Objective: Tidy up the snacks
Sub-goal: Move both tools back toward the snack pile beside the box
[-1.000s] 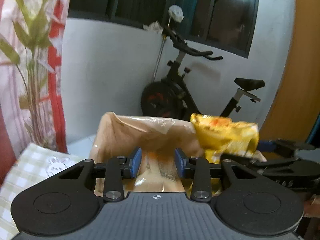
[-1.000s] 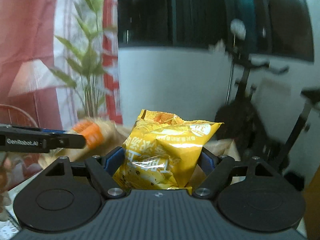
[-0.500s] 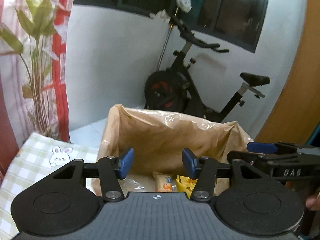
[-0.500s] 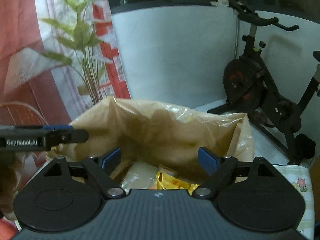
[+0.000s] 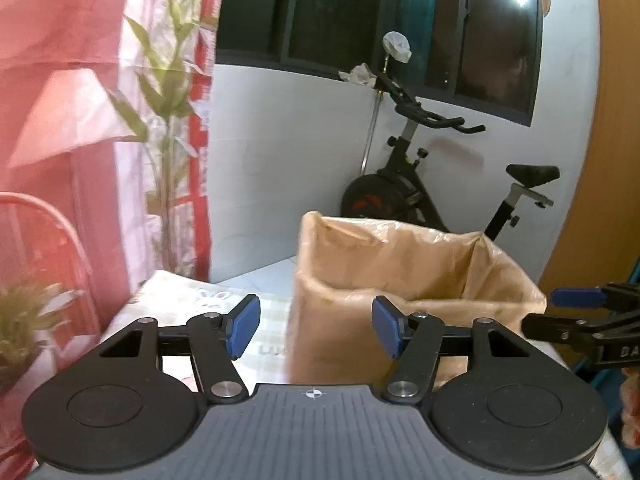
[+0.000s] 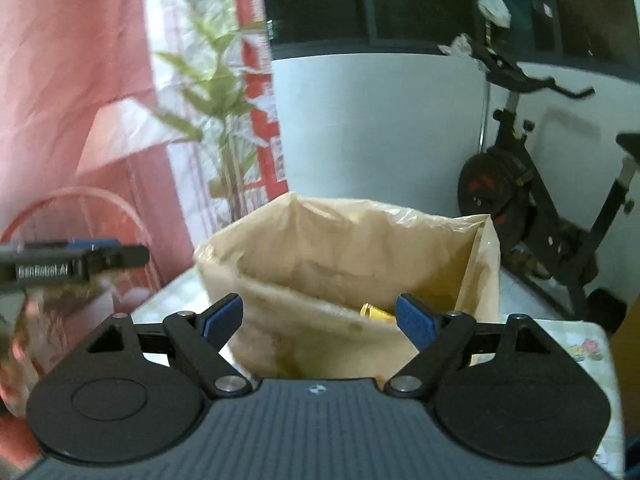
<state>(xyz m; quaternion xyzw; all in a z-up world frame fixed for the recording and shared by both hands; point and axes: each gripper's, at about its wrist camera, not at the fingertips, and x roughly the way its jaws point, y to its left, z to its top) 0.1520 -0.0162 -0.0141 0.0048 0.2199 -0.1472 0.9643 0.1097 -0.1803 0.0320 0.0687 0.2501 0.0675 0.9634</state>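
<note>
Left wrist view: left gripper (image 5: pixel 312 326) with blue pads, jaws just been opening, nothing between; tan plastic-lined paper bag (image 5: pixel 400 280) just beyond.
Right wrist view: right gripper (image 6: pixel 319 322) wide, empty; yellow foil snack packet (image 6: pixel 374 312) inside bag.
Handling: likely light, crinkly, slippery; pinch at sealed edge.

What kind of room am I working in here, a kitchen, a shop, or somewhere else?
Most likely a room in a home, not a kitchen or shop. An exercise bike stands by the white wall under a dark window, a red curtain hangs at the left, and the brown bag sits on a checked tablecloth.
</note>
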